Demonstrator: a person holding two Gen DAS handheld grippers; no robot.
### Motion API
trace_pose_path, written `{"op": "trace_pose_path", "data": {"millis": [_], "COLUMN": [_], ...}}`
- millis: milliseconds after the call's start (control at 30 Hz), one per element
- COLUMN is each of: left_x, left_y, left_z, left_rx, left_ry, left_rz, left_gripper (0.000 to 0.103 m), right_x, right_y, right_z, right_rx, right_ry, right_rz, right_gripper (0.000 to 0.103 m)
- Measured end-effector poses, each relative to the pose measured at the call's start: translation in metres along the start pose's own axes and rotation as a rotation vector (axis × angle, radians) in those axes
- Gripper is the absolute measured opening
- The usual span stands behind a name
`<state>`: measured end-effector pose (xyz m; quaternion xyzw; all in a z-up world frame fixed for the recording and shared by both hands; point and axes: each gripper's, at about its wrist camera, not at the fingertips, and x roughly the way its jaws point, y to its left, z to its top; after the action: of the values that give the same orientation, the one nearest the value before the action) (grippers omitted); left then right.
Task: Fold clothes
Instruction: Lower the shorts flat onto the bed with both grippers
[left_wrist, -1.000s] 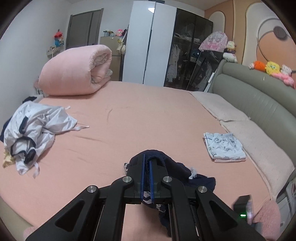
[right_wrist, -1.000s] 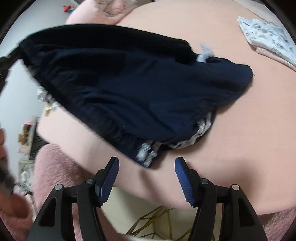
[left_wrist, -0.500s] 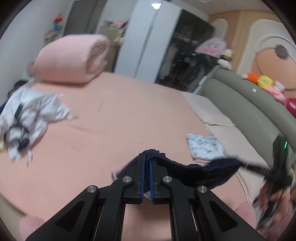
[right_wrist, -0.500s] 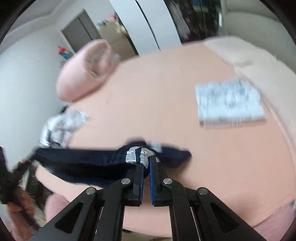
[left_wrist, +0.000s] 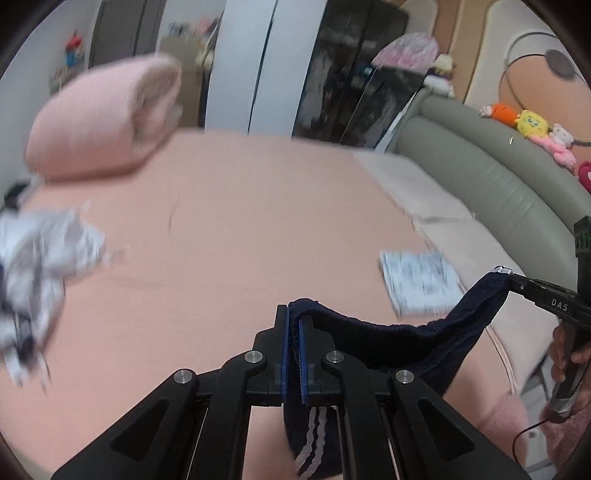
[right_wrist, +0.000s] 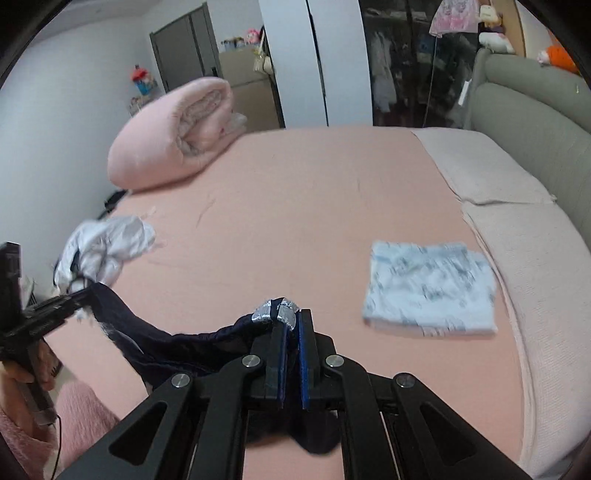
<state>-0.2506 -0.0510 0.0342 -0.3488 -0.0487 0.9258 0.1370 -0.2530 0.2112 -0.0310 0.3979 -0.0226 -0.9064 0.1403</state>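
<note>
A dark navy garment with white stripes hangs stretched in the air between both grippers, above the near edge of the pink bed. My left gripper is shut on one corner of it. My right gripper is shut on the other corner, where silver trim bunches at the fingertips. In the left wrist view the right gripper shows at the far right, pinching the cloth's end. The left gripper appears at the left edge of the right wrist view. The navy garment sags between them.
A folded pale patterned garment lies on the bed's right side. A crumpled white garment pile sits at the left. A rolled pink duvet lies at the far left corner. A grey headboard runs along the right. Wardrobes stand behind.
The right gripper shut on the navy garment's free corner and rose with it. Both grippers lifted and drew apart, so the garment left the bed and now hangs between them.
</note>
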Motion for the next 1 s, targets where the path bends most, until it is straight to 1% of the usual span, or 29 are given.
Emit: {"op": "trace_pose_path", "data": {"millis": [33, 100, 167, 233, 267, 333, 367, 400, 467, 500, 533, 600, 633, 700, 733, 767, 800, 867, 933, 1000], "left_x": [-0.009, -0.034, -0.063, -0.082, -0.083, -0.077, -0.066, -0.047, -0.006, 0.021, 0.041, 0.085, 0.097, 0.107, 0.112, 0.115, 0.113, 0.109, 0.111, 0.110], "left_y": [-0.004, -0.014, -0.024, -0.023, -0.019, -0.011, -0.006, -0.001, 0.008, 0.014, 0.017, 0.026, 0.029, 0.029, 0.029, 0.028, 0.027, 0.025, 0.026, 0.023], "left_z": [0.017, 0.046, 0.072, 0.081, 0.077, 0.062, 0.048, 0.028, -0.013, -0.042, -0.063, -0.115, -0.132, -0.155, -0.167, -0.176, -0.178, -0.177, -0.173, -0.172], "left_rx": [0.022, 0.078, 0.137, 0.151, 0.139, 0.120, 0.114, 0.105, 0.098, 0.102, 0.104, 0.100, 0.091, 0.107, 0.114, 0.120, 0.117, 0.105, 0.121, 0.155], "left_ry": [-0.042, -0.138, -0.232, -0.262, -0.251, -0.207, -0.164, -0.099, 0.047, 0.135, 0.196, 0.342, 0.383, 0.424, 0.444, 0.459, 0.455, 0.445, 0.436, 0.425], "left_rz": [0.005, 0.028, 0.057, 0.067, 0.061, 0.050, 0.051, 0.050, 0.043, 0.050, 0.063, 0.085, 0.089, 0.113, 0.125, 0.132, 0.124, 0.109, 0.127, 0.156], "left_gripper": [0.003, 0.003, 0.003, 0.004, 0.005, 0.005, 0.005, 0.005, 0.005, 0.005, 0.005, 0.005, 0.005, 0.004, 0.004, 0.004, 0.004, 0.005, 0.005, 0.005], "right_x": [-0.003, -0.021, -0.051, -0.065, -0.066, -0.065, -0.056, -0.042, -0.002, 0.021, 0.047, 0.097, 0.119, 0.151, 0.160, 0.159, 0.156, 0.144, 0.139, 0.136], "right_y": [-0.003, -0.004, 0.002, 0.003, 0.000, -0.005, -0.009, -0.012, -0.018, -0.020, -0.021, -0.024, -0.024, -0.022, -0.022, -0.022, -0.023, -0.023, -0.020, -0.016], "right_z": [0.014, 0.043, 0.069, 0.079, 0.078, 0.074, 0.065, 0.052, 0.015, -0.009, -0.035, -0.087, -0.113, -0.162, -0.180, -0.189, -0.196, -0.199, -0.199, -0.197], "right_rx": [0.008, 0.014, -0.009, -0.010, 0.013, 0.056, 0.072, 0.088, 0.127, 0.146, 0.158, 0.180, 0.187, 0.187, 0.195, 0.214, 0.233, 0.257, 0.261, 0.235], "right_ry": [-0.028, -0.115, -0.236, -0.287, -0.288, -0.282, -0.257, -0.220, -0.105, -0.037, 0.032, 0.169, 0.231, 0.339, 0.369, 0.369, 0.357, 0.330, 0.329, 0.334], "right_rz": [0.007, 0.032, 0.048, 0.053, 0.073, 0.112, 0.121, 0.122, 0.121, 0.114, 0.099, 0.067, 0.050, 0.011, 0.001, 0.001, 0.001, -0.005, -0.012, -0.029], "right_gripper": [0.003, 0.003, 0.003, 0.003, 0.003, 0.003, 0.003, 0.003, 0.003, 0.004, 0.004, 0.004, 0.005, 0.005, 0.005, 0.005, 0.005, 0.005, 0.005, 0.005]}}
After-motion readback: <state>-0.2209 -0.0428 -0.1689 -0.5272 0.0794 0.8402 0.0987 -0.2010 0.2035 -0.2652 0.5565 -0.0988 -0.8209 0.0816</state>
